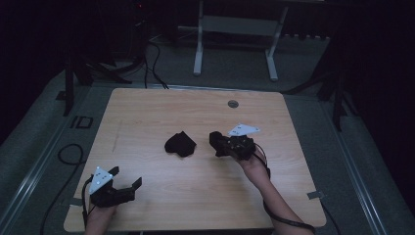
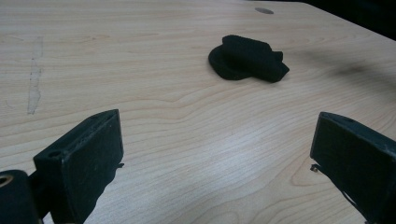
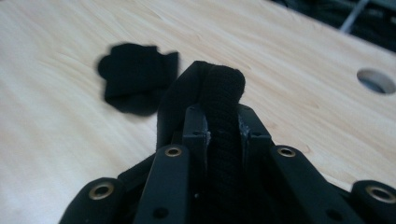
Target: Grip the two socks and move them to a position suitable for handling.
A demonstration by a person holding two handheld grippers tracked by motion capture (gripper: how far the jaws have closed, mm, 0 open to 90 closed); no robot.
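A small crumpled black cloth (image 1: pixel 180 144) lies near the middle of the wooden table (image 1: pixel 161 107); it also appears ahead in the left gripper view (image 2: pixel 247 59) and blurred in the right gripper view (image 3: pixel 135 79). Just right of it, my right gripper (image 1: pixel 219 143) hangs a little above the table, shut on a second black cloth (image 3: pixel 225 86) that bulges out folded between the jaws (image 3: pixel 223 119). My left gripper (image 1: pixel 126 176) rests at the front left corner, open, jaws wide apart with bare wood between them (image 2: pixel 219 133).
A round cable hole (image 1: pixel 233 104) sits near the table's far edge. Black cables (image 1: pixel 68 152) trail on the floor at the left. A white table frame (image 1: pixel 235 29) stands beyond the far edge.
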